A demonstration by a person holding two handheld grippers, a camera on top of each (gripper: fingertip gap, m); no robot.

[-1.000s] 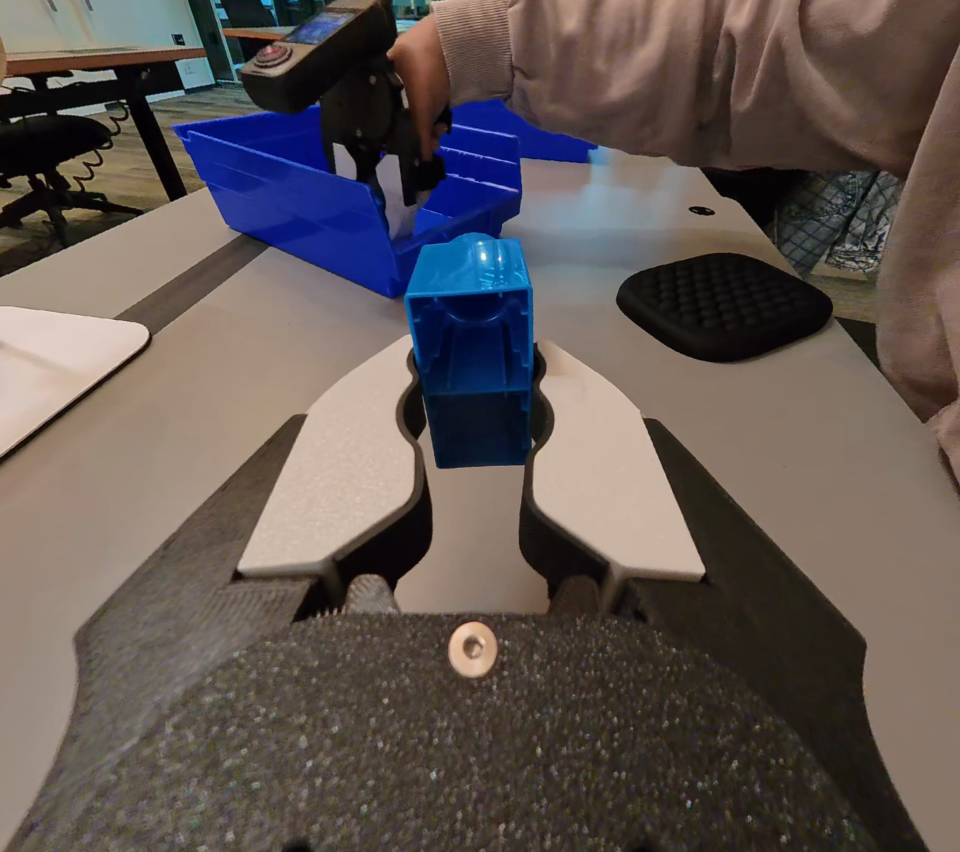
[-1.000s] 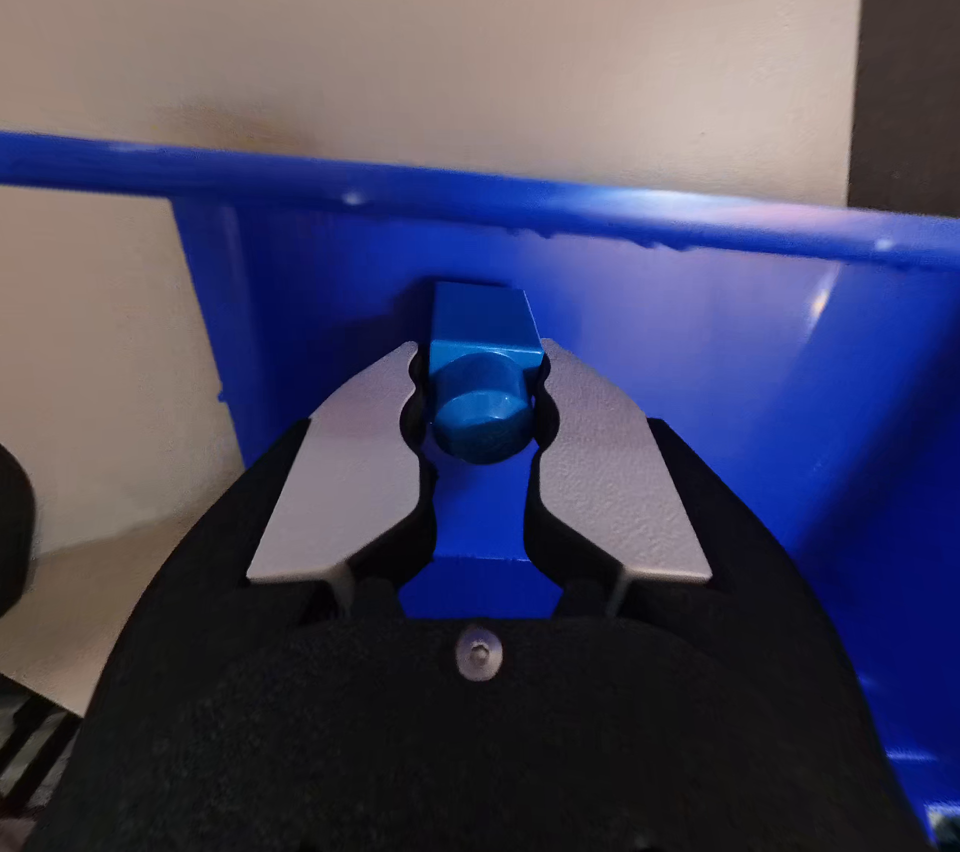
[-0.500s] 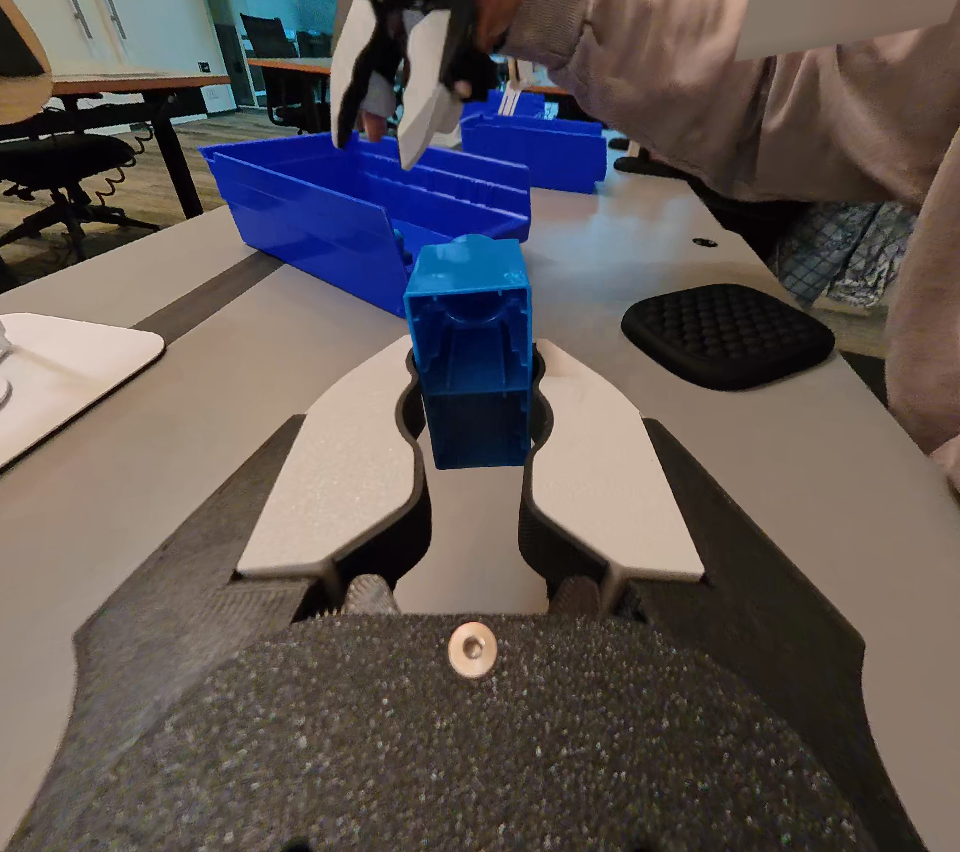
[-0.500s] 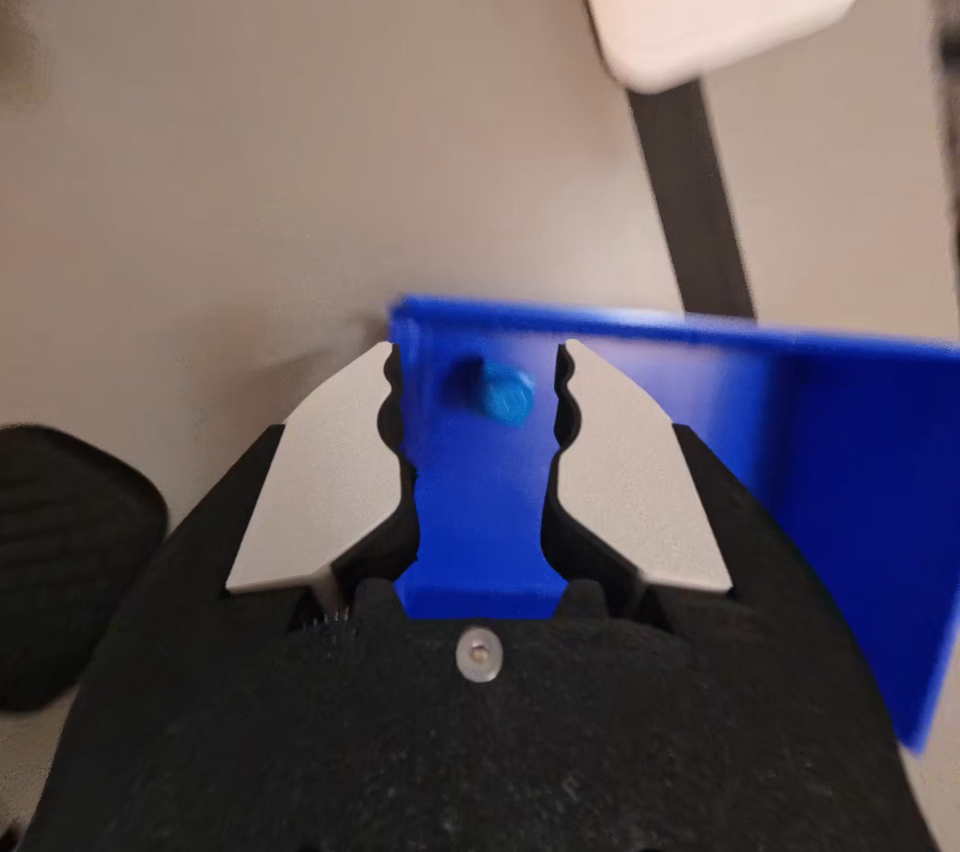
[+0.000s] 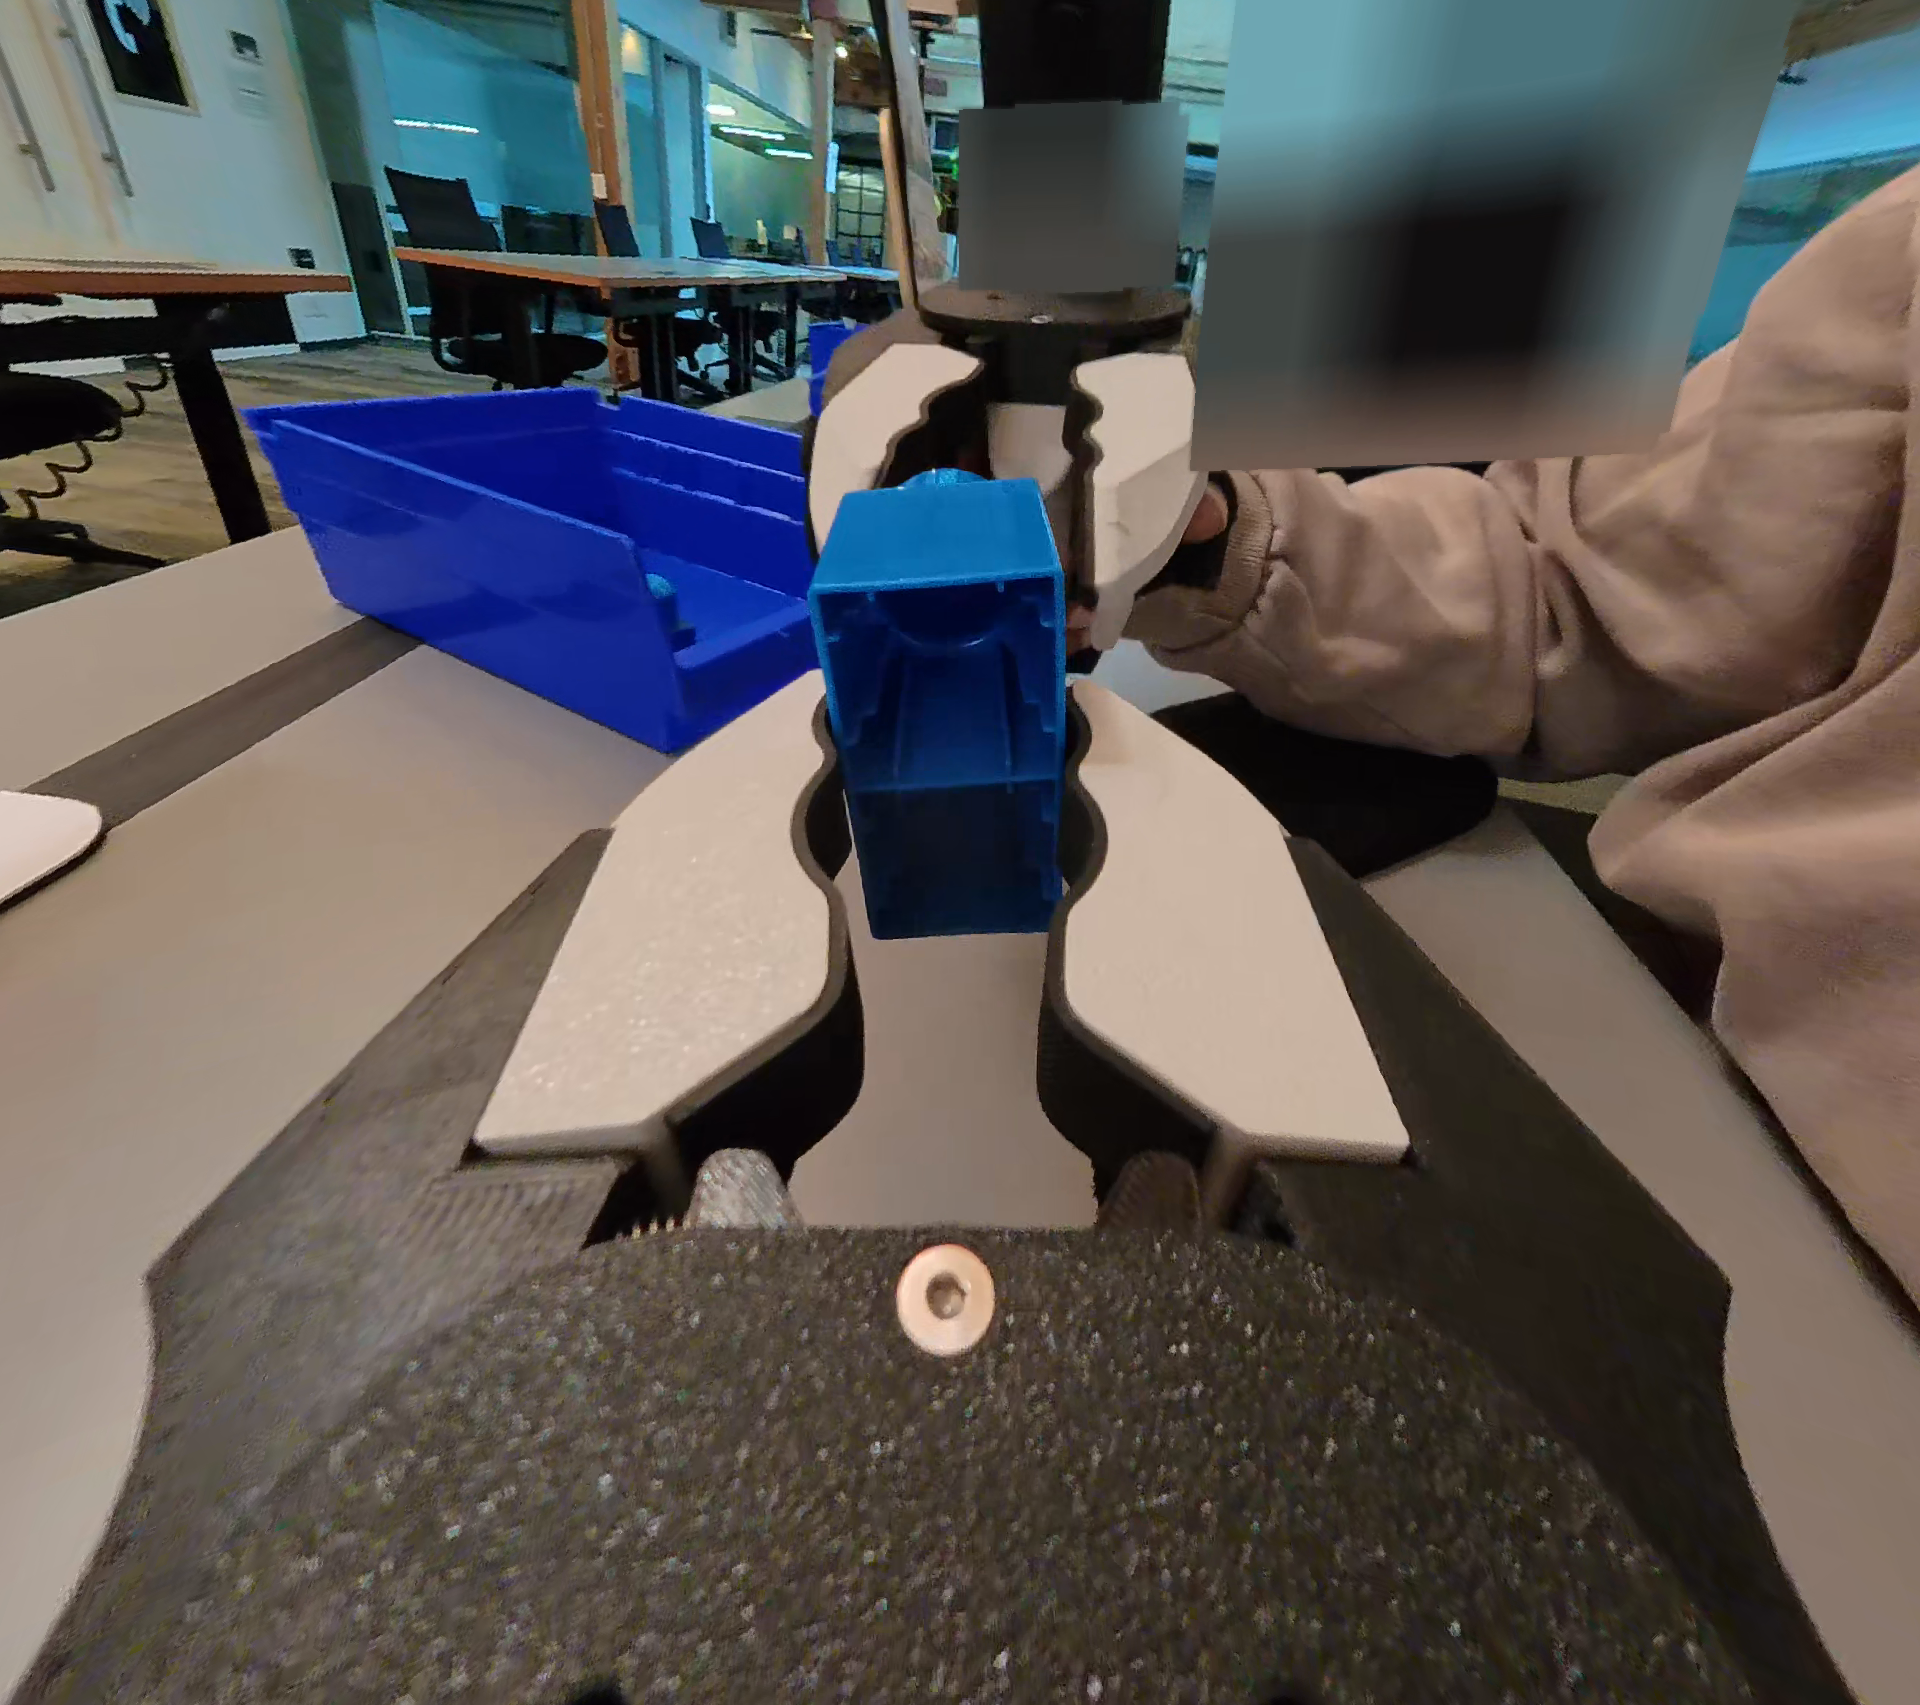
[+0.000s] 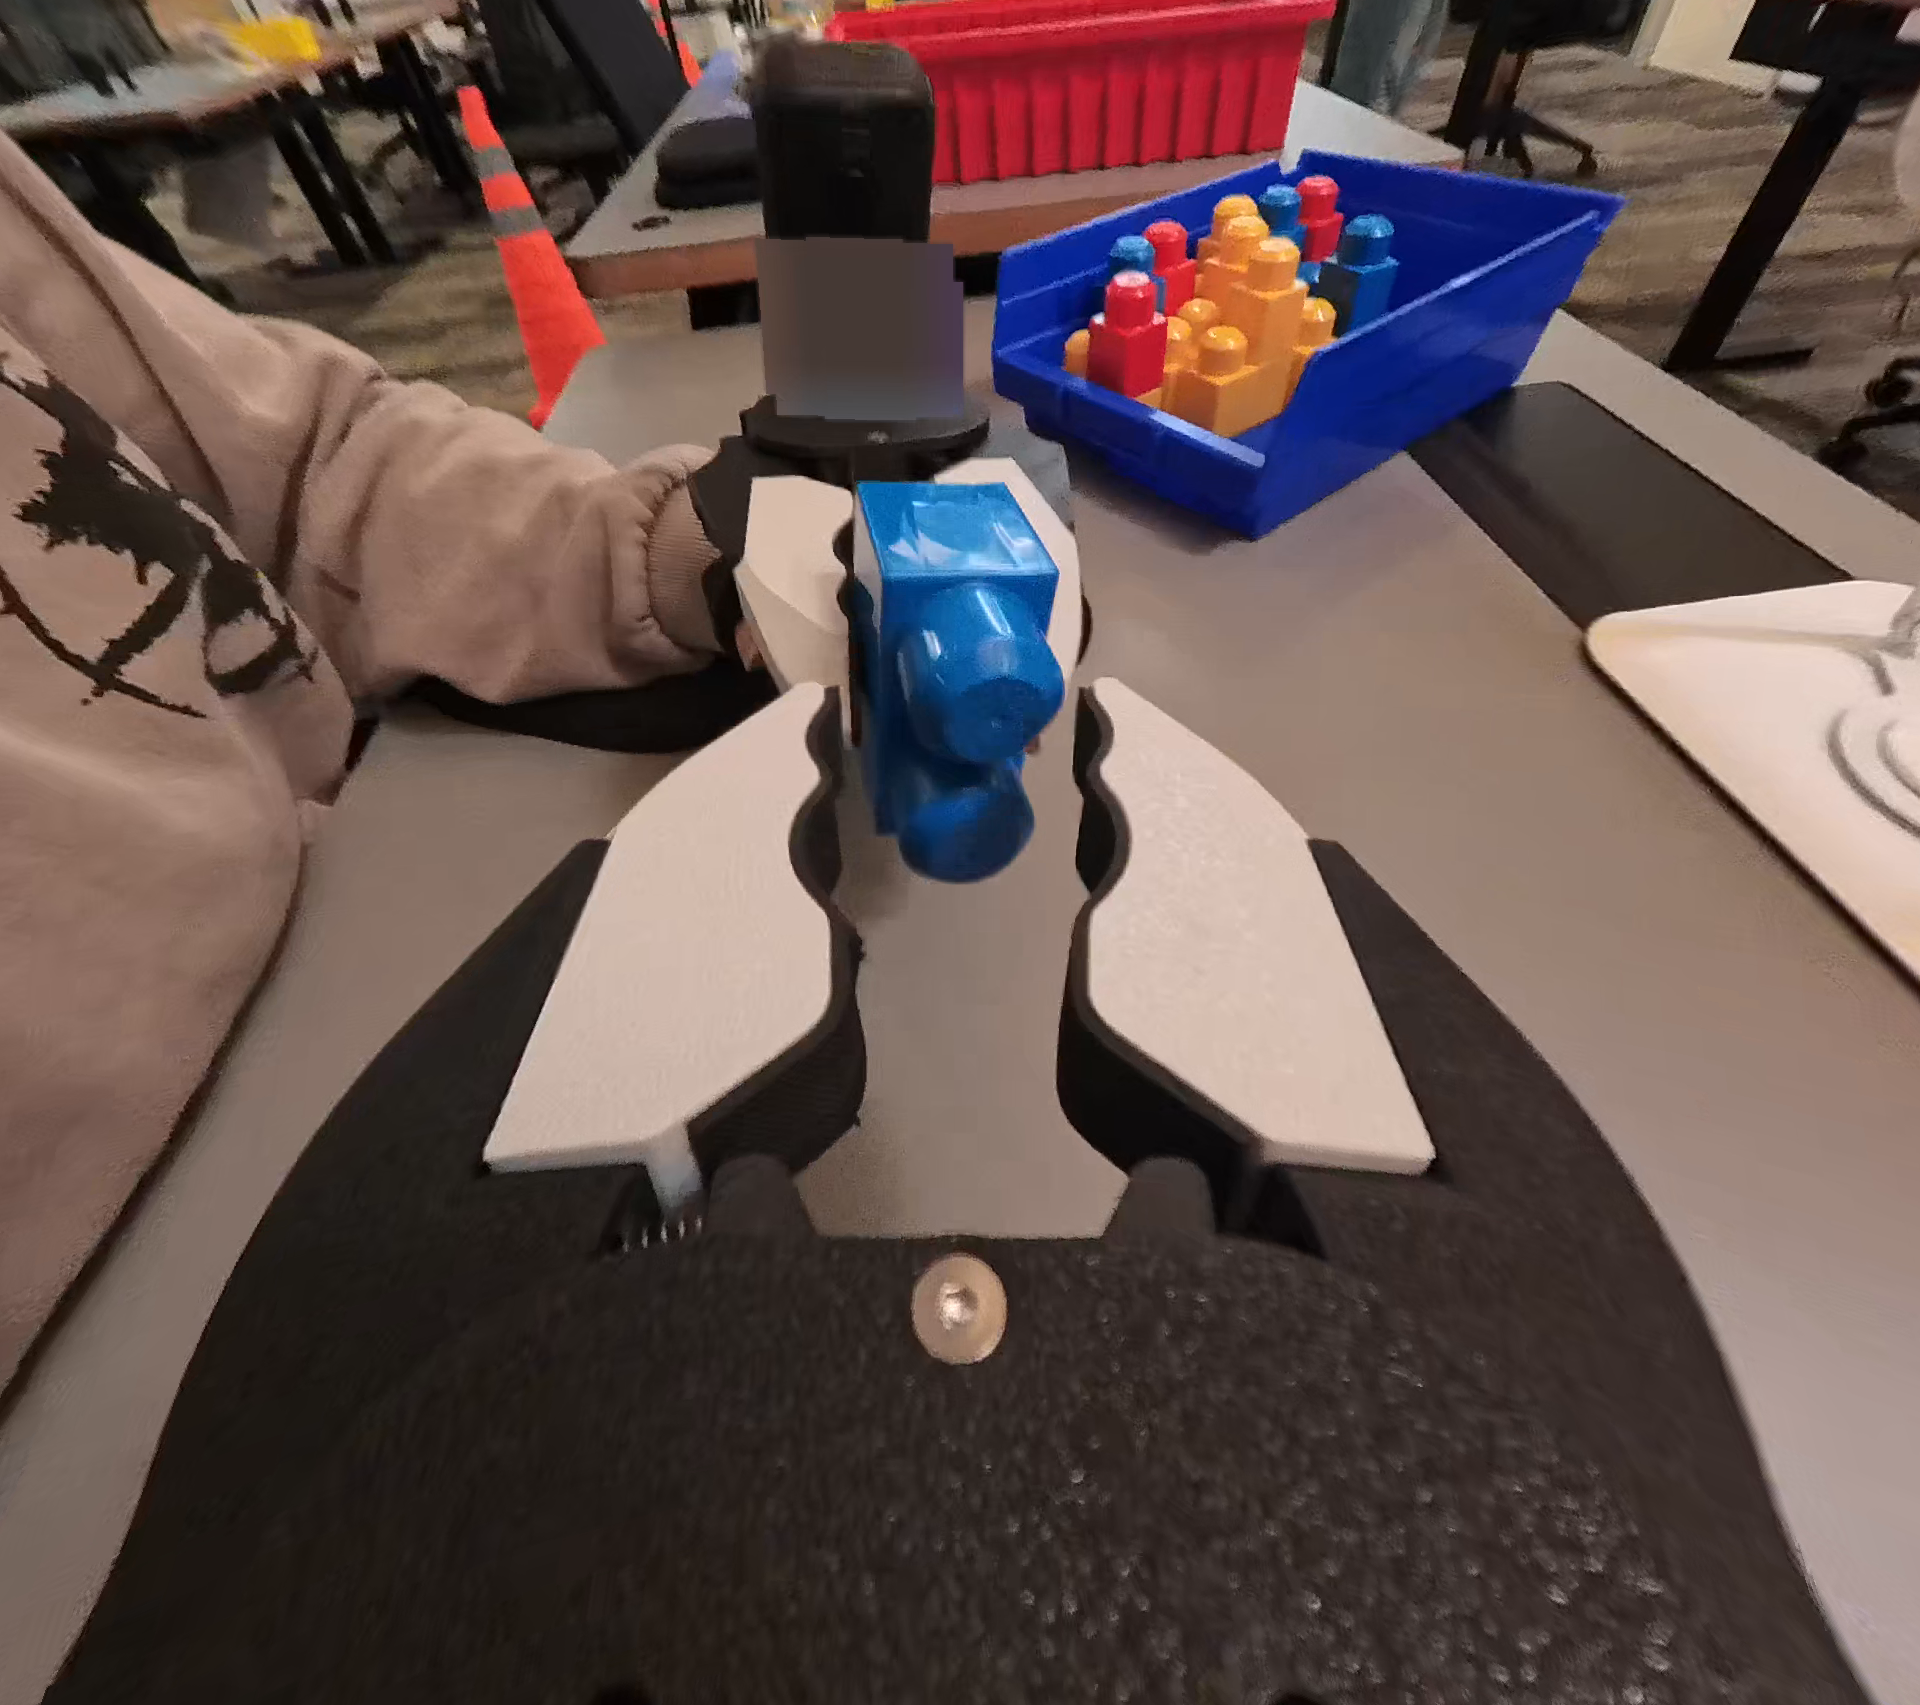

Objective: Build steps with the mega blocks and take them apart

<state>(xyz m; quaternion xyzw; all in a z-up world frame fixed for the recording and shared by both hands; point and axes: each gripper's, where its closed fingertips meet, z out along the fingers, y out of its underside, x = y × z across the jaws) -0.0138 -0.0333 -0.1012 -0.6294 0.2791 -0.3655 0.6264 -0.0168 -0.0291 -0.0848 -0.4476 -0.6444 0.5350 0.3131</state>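
My left gripper (image 5: pixel 948 720) is shut on a blue two-stud mega block (image 5: pixel 935 616) and holds it above the grey table, hollow underside toward its camera. In the right wrist view the same block (image 6: pixel 951 575) points its studs at me. My right gripper (image 6: pixel 956 705) is open, with its fingertips on either side of the studs and a gap on each side. It faces the left gripper (image 6: pixel 914 554) head-on. In the left wrist view the right gripper (image 5: pixel 1013 471) shows just behind the block.
A blue bin (image 5: pixel 488 554) to the left holds a blue block (image 5: pixel 660 585). Another blue bin (image 6: pixel 1403 408) holds several red, orange and blue blocks (image 6: pixel 1226 305). A red bin (image 6: pixel 1091 76), an orange cone (image 6: pixel 530 263), a white pad (image 6: pixel 1766 720), a black pad (image 5: pixel 1351 782). The grippers are tip to tip, or close to it.
My right gripper let go of a blue block in the bin, lifted out and swung round to face the left gripper's block, jaws open. The left gripper kept its hold.
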